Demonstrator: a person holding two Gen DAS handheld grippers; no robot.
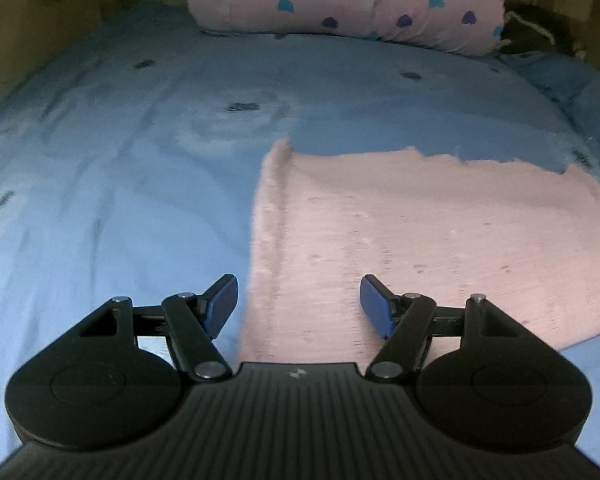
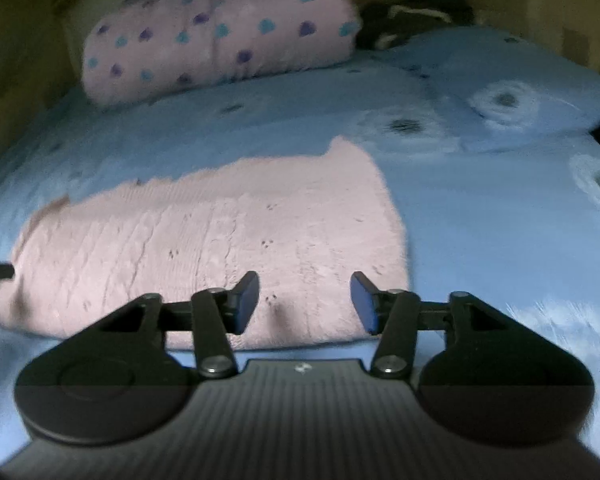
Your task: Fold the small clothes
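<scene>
Plainly, both tools hover over the near edge of the pink knitted garment [image 1: 400, 240], which lies flat on the blue bed sheet [image 1: 120, 180]. In the left wrist view, the left tool [image 1: 299, 308] has its blue pads apart with nothing between them but air; the garment's left border runs up from about 6 o'clock toward 12, just inside the left pad [image 1: 222, 306]. In the right wrist view, the right tool [image 2: 305, 302] also stands apart and empty, poised above the garment's near right corner, with cloth spreading away toward 10 o'clock.

Judging from this, the step in hand is taking hold of the two near corners for a fold. To do it well, each tool should probably drop onto its own corner, catch the full thickness of the knit, and close firmly before lifting. Both lifts ought to rise together so the hem stays straight, then carry toward the far ragged edge at 12 o'clock.

Farther off, a pink heart-print bolster [image 1: 340, 0] lies across the head of the bed, well clear, and in the right wrist view a blue pillow [image 2: 520, 80] sits at 2 o'clock.
</scene>
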